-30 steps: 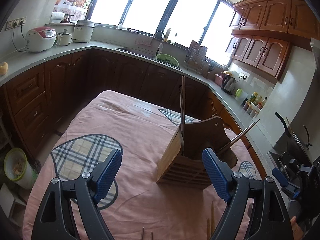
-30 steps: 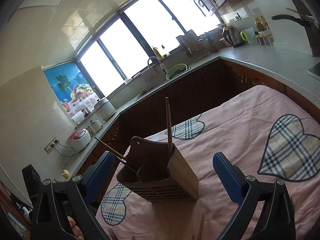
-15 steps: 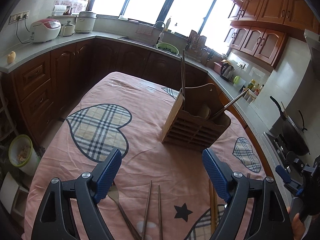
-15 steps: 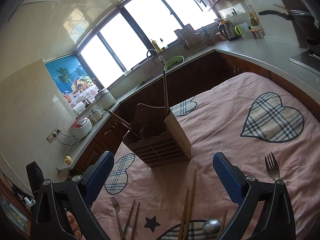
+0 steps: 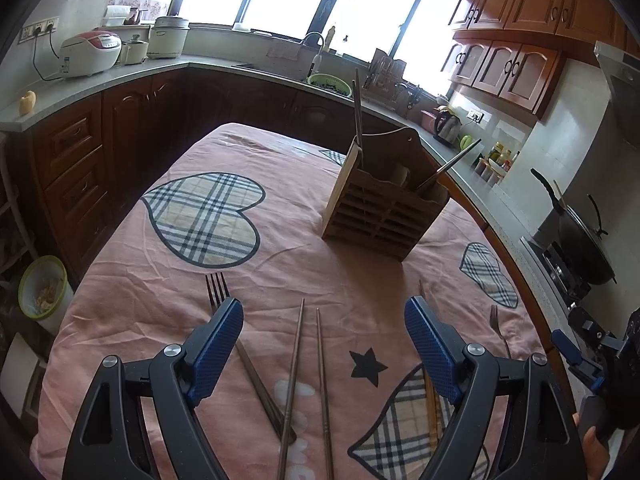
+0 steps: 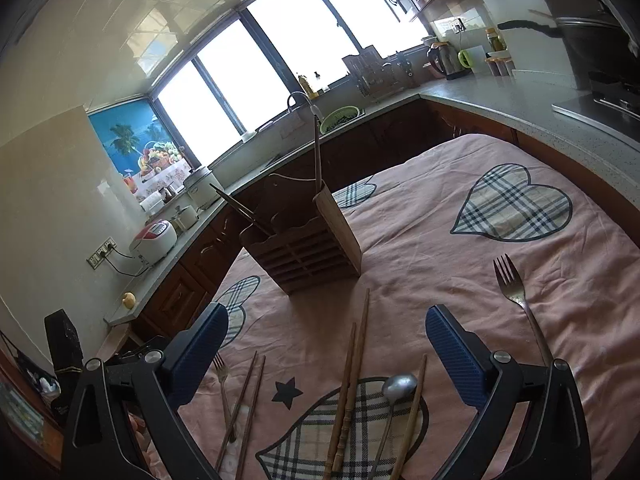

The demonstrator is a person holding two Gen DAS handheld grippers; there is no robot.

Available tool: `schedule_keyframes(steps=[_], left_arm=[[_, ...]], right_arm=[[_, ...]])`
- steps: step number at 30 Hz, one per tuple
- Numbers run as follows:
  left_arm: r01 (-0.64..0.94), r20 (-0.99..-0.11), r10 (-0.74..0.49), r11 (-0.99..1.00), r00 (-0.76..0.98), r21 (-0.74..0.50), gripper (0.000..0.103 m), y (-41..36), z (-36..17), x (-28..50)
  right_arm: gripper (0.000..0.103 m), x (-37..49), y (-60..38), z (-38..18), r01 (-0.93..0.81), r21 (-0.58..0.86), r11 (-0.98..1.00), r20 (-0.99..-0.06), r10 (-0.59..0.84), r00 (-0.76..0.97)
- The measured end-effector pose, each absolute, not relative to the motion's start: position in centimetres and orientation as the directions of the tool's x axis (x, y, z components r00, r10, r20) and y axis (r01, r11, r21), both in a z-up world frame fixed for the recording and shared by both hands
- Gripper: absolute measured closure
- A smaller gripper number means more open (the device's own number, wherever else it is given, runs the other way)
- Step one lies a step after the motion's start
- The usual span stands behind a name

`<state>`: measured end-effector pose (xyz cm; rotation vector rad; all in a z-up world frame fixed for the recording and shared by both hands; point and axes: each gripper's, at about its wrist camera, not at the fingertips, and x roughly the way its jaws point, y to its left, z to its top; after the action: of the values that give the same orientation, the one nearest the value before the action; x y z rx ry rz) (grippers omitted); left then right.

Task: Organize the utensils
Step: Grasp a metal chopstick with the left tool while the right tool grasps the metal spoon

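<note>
Jaws of both the left gripper (image 5: 323, 336) and right gripper (image 6: 326, 334) gape wide, empty. Looks like pick-up time: dark metal chopsticks (image 5: 306, 376) lie between the left jaws, so dropping and pinching them, then heading for the slatted wooden utensil holder (image 5: 384, 208), seems next.

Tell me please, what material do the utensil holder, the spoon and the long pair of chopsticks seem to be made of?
Utensil holder: wood or bamboo, to judge by its brown slatted front and visible grain, matte finish. Spoon: metal, probably stainless steel; the grey bowl shines. Long chopsticks: light brown with ringed ends, likely bamboo or wood, dull surface.
</note>
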<state>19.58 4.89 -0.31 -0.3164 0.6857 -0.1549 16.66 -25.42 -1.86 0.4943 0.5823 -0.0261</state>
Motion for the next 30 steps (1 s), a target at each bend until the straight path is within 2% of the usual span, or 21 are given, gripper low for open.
schedule_keyframes(steps=[22, 24, 30], left_arm=[[-0.020, -0.676, -0.202, 0.952, 0.708, -0.306, 0.021, 4.7, -3.4, 19.3], [-0.022, -0.684, -0.197, 0.955, 0.703, -0.297, 0.021, 4.5, -3.7, 19.6], [-0.023, -0.707, -0.185, 0.961, 0.683, -0.274, 0.021, 4.2, -4.5, 20.5]], right_arm=[[0.005, 14.0, -26.1, -5.8, 0.230, 0.379, 0.896, -0.605, 0.052, 0.795], [0.010, 14.1, -25.9, -6.0, 0.227, 0.366, 0.902, -0.615, 0.051, 0.787], [0.038, 15.0, -24.7, -7.2, 0.211, 0.328, 0.921, -0.663, 0.065, 0.746]])
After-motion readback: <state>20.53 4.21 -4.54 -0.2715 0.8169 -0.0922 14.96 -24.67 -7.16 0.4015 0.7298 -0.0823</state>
